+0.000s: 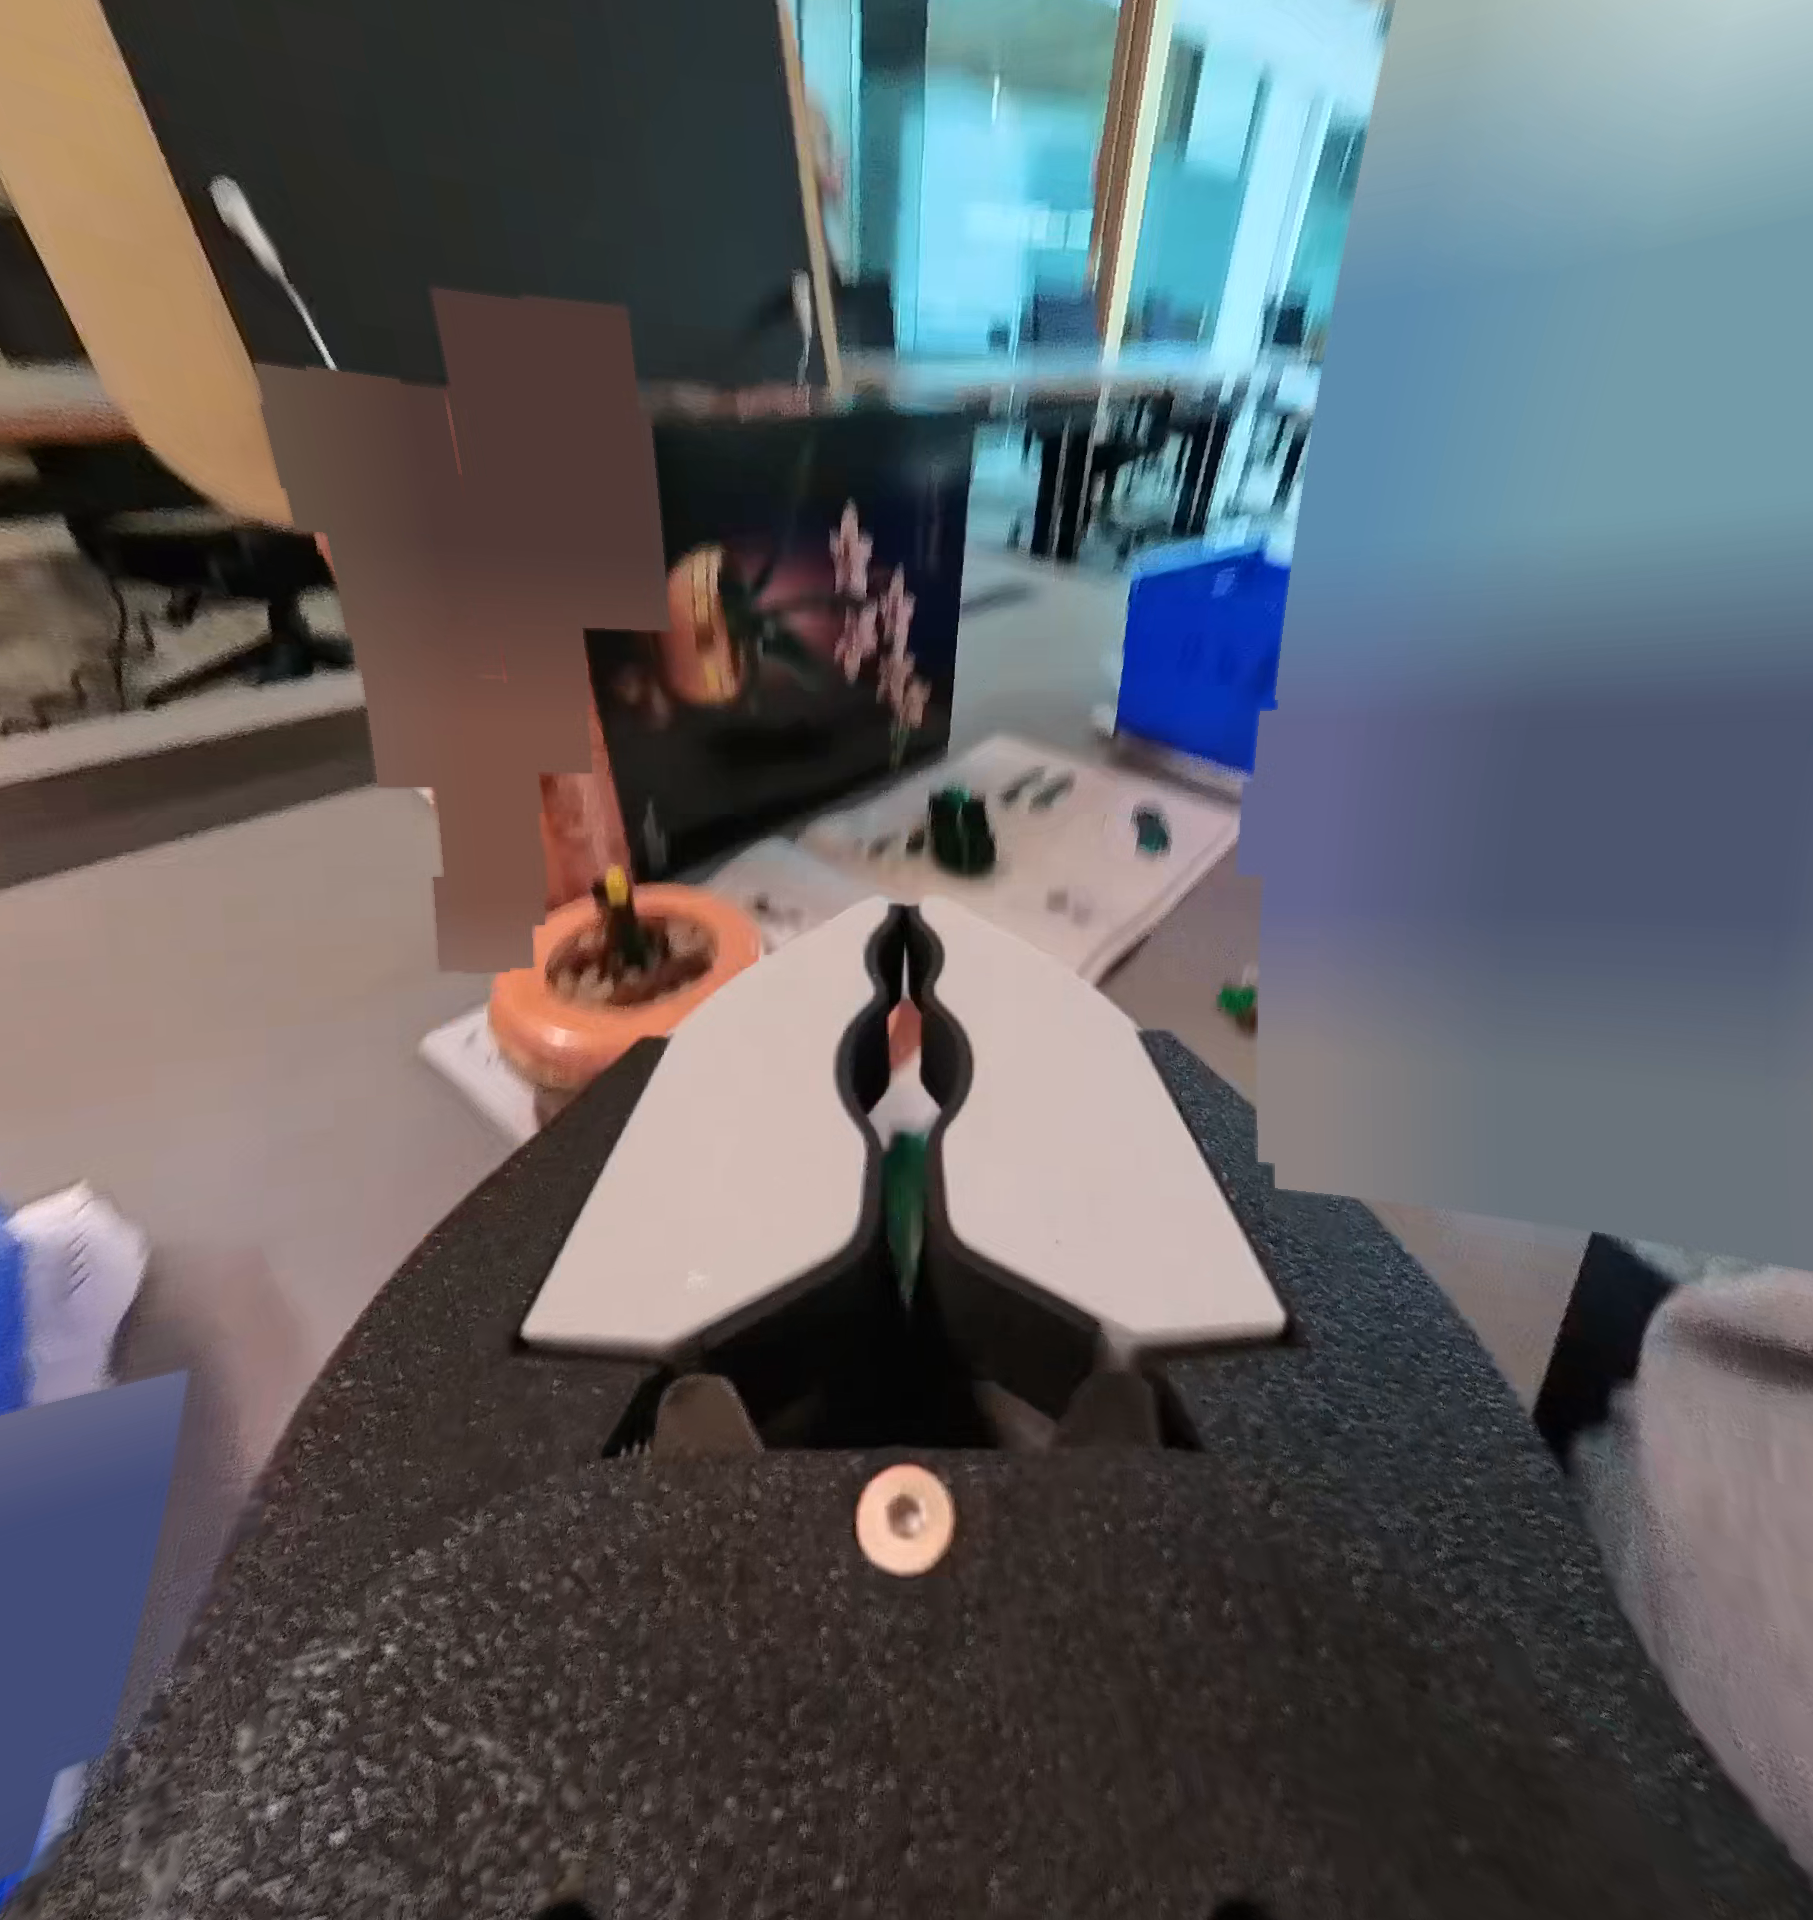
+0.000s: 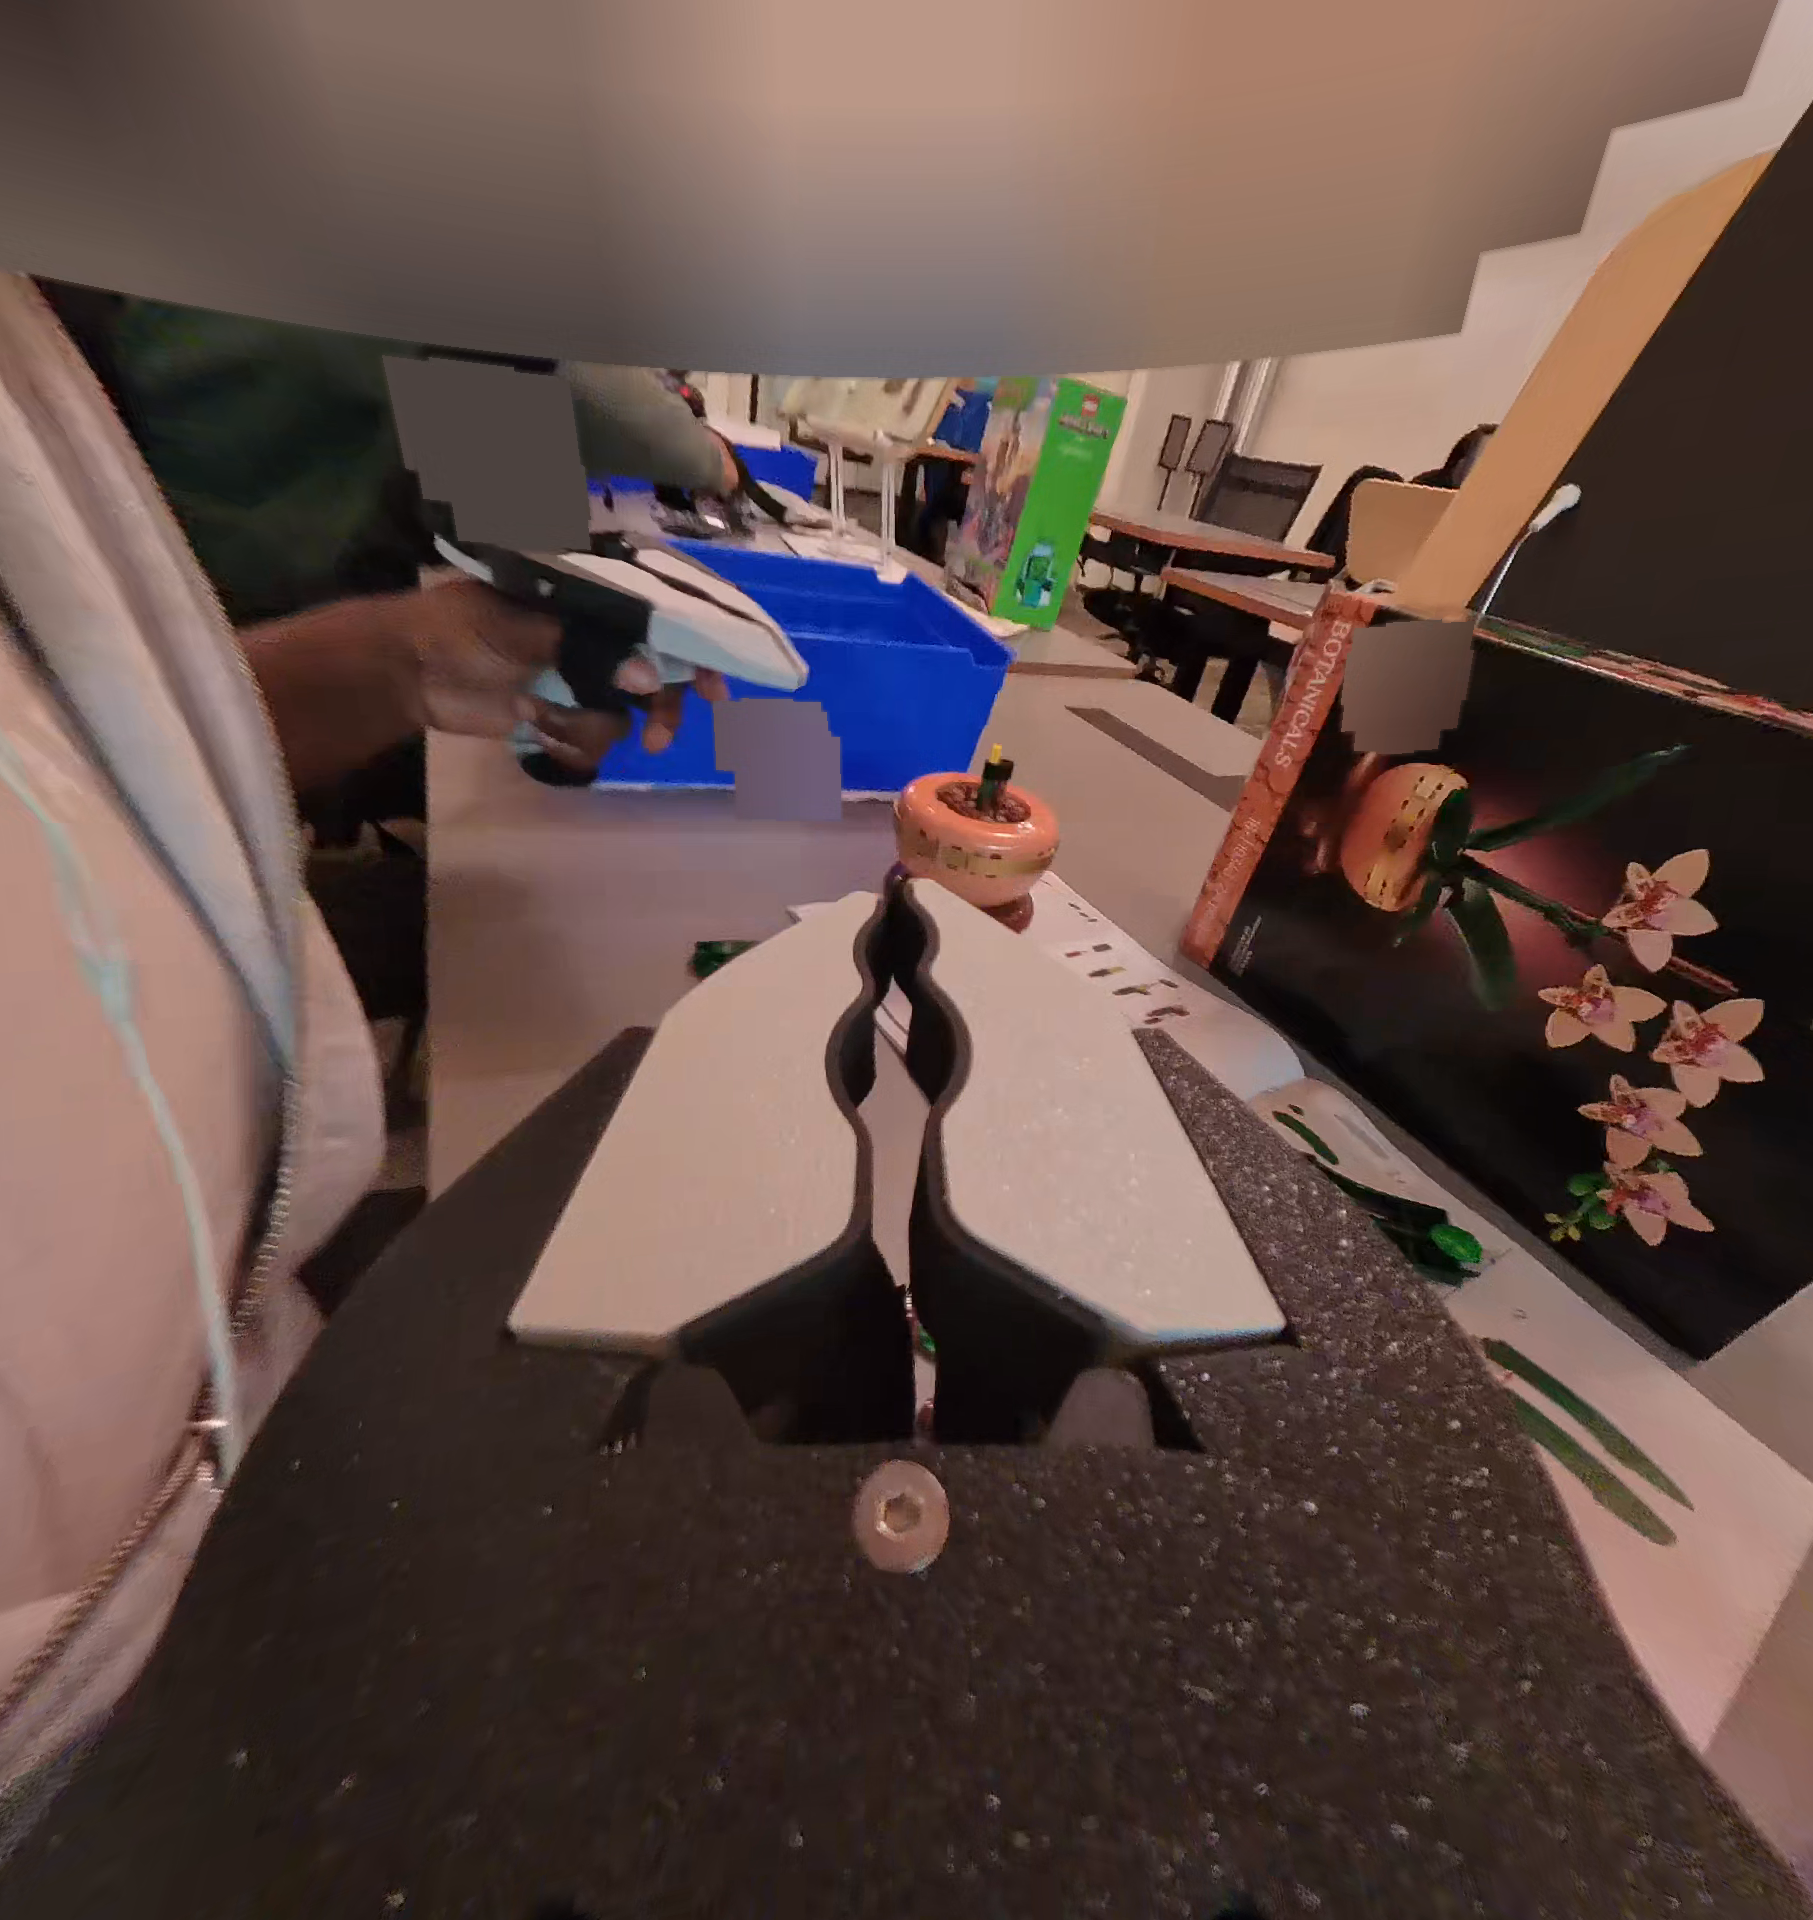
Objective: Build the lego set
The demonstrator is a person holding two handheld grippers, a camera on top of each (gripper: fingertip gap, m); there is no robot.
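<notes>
Meanwhile, at the left of the right wrist view, a bare hand carries the left gripper raised above the grey table, its pale fingers pointing right across a blue bin; from this side angle the pose is clear but the gap between the fingers is not. The left wrist view settles it: the left gripper has its fingers drawn together, tips almost touching, pinching a slim green piece with a white upper end deep between the pads. Beyond its tips and a little left sits the peach-coloured lego flower pot, round, filled with dark brown studs, with a short dark stem topped in yellow standing upright at its middle. It rests on the edge of an open instruction booklet, on which a small dark green assembly stands. Behind them leans the dark set box printed with pink orchids. In the right wrist view the right gripper points straight at the flower pot, its fingers nearly together with a narrow wavy slot between them; nothing can be made out gripped there. Farther right, loose green leaf pieces lie on the booklet in front of the set box
</notes>
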